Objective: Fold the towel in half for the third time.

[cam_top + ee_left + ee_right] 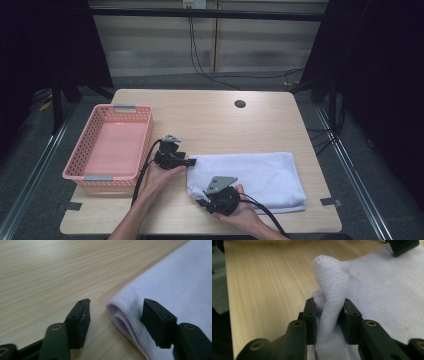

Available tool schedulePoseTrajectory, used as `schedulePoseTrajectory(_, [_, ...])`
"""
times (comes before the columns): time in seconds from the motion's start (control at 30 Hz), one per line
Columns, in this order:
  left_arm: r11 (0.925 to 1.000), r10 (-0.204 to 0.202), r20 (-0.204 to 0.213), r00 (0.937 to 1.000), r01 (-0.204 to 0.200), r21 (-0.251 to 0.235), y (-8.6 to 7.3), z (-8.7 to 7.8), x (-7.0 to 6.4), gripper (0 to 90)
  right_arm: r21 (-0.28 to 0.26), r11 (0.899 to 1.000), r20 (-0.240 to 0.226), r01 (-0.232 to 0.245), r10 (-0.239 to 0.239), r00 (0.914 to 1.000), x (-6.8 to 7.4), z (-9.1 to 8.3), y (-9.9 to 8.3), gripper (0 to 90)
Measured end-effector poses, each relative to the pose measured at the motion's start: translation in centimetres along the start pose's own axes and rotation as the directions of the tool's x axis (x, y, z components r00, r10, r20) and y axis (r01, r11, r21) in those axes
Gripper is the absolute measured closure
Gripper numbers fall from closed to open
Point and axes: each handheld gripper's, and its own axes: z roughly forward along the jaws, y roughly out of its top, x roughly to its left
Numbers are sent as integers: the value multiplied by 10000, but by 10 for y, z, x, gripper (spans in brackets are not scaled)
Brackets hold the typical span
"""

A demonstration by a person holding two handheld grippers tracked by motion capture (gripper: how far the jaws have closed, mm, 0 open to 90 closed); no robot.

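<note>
Folded white towel (250, 175) lying on the counter (210, 120), right of the pink basket (112, 145). The right tool (329, 320) is clenched on a pinched-up near-left corner; the left tool (115, 315) stands released, jaws astride the far-left corner fold. Risk: the left tool may close on the top layers alone, or the right's small bite slip, so the fold would sag unevenly.
</note>
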Motion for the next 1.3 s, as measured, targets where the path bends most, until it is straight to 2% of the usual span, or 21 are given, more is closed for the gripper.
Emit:
schedulePoseTrajectory(0.03, [9997,196,65,9998,-197,121,0,1,-2,575,53,10000,-39,-3,3,10000,0,-1,1,727])
schedulePoseTrajectory(0.07, [9998,196,204,9996,-197,94,0,2,-3,673,36,10000,0,65,-65,10000,0,-1,1,733])
schedulePoseTrajectory(0.13, [9998,-143,638,9979,151,-120,1,-1,-1,805,23,10000,-83,36,-36,10000,-1,-3,4,741])
schedulePoseTrajectory(0.27, [9955,-486,1099,9928,571,-754,6,-15,0,829,-337,9993,-188,-156,150,9997,-3,-12,9,746])
schedulePoseTrajectory(0.4, [9921,-493,1254,9909,631,-1082,13,-26,-2,832,-719,9972,-278,-214,195,9994,-2,-23,18,746])
schedulePoseTrajectory(0.5, [9861,-312,1508,9881,550,-1565,24,-44,-11,832,-1215,9922,-536,-292,228,9983,1,-34,31,747])
schedulePoseTrajectory(0.53, [9861,-312,1508,9881,550,-1565,24,-44,-11,832,-1215,9922,-536,-292,228,9983,1,-34,31,747])
schedulePoseTrajectory(0.63, [9816,-242,1456,9890,511,-1839,35,-63,-16,832,-1736,9845,-776,-258,124,9969,7,-44,46,748])
schedulePoseTrajectory(0.7, [9825,-185,1356,9906,432,-1812,38,-68,-18,833,-1876,9818,-841,-279,123,9964,8,-47,51,748])
schedulePoseTrajectory(0.73, [9814,-162,1271,9918,401,-1876,43,-75,-20,833,-2061,9780,-906,-314,128,9958,9,-49,55,749])
schedulePoseTrajectory(0.77, [9785,-141,1421,9897,429,-2017,48,-82,-23,833,-2489,9668,-1180,-583,295,9926,11,-55,65,748])
schedulePoseTrajectory(0.83, [9725,53,1499,9887,298,-2310,53,-92,-28,833,-2906,9518,-1612,-984,527,9855,12,-60,72,746])
schedulePoseTrajectory(0.87, [9725,53,1499,9887,298,-2310,53,-92,-28,833,-2906,9518,-1612,-984,527,9855,12,-60,72,746])
schedulePoseTrajectory(0.9, [9737,182,1272,9917,113,-2276,56,-95,-32,833,-3211,9425,-1616,-923,416,9860,15,-64,76,747])
schedulePoseTrajectory(0.97, [9808,273,1128,9932,-48,-1950,59,-88,-34,833,-3194,9429,-1562,-946,461,9867,15,-64,73,747])
schedulePoseTrajectory(1.0, [9808,273,1128,9932,-48,-1950,59,-88,-34,833,-3196,9424,-1505,-988,525,9872,14,-64,70,746])
schedulePoseTrajectory(1.03, [9834,257,1082,9938,-57,-1811,58,-82,-34,833,-3160,9432,-1374,-1023,612,9886,12,-64,65,746])
schedulePoseTrajectory(1.07, [9874,290,1141,9930,-108,-1577,57,-69,-35,832,-3142,9427,-1344,-1122,729,9882,10,-65,60,745])
schedulePoseTrajectory(1.13, [9882,279,1167,9928,-97,-1531,58,-62,-37,831,-3144,9417,-1353,-1195,801,9876,7,-66,55,745])
schedulePoseTrajectory(1.2, [9895,252,1354,9905,-55,-1444,62,-49,-42,830,-3212,9373,-974,-1356,1098,9892,0,-78,37,742])
schedulePoseTrajectory(1.3, [9905,492,1406,9888,-303,-1338,76,-27,-61,826,-3294,9328,-524,-1465,1368,9892,-7,-94,22,739])
